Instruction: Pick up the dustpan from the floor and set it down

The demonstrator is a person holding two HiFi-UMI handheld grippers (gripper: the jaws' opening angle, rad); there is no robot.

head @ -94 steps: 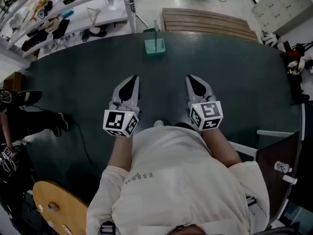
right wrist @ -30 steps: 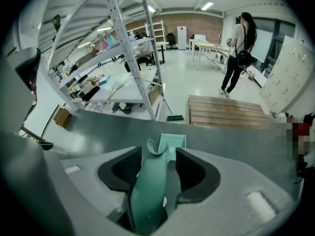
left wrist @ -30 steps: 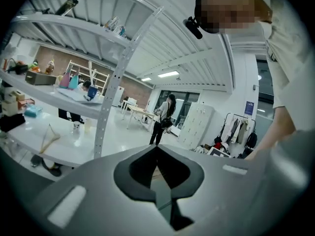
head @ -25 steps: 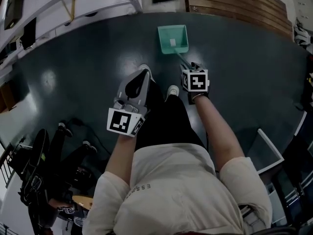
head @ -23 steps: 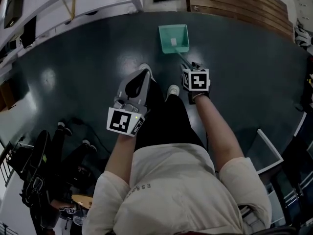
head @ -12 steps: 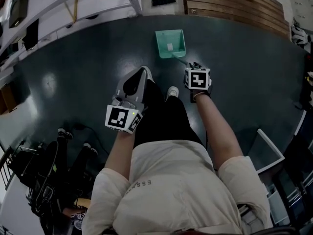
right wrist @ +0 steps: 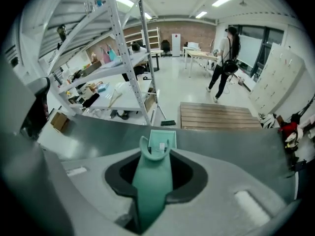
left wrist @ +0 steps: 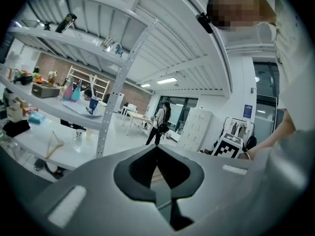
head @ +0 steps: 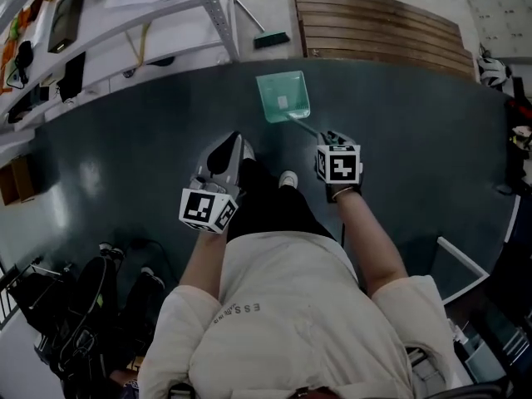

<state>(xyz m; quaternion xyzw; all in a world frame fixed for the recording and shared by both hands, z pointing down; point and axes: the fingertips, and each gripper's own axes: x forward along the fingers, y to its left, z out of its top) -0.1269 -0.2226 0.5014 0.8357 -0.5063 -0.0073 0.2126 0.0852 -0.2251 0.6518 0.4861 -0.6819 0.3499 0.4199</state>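
A green dustpan hangs tilted over the dark floor, its handle running back to my right gripper. In the right gripper view the handle runs up between the jaws and the pan hangs beyond its looped end. The jaws have just closed on that handle and grip it. My left gripper is held beside my left leg, holding nothing. In the left gripper view its fingertips meet, so it is shut.
A metal shelf rack stands at the back left, with a wooden slatted platform to its right and a brush between them. My shoe is just behind the dustpan. Black gear lies at lower left.
My right gripper has risen with the dustpan's handle in it, and the pan has left the floor. The left gripper has risen a little too.
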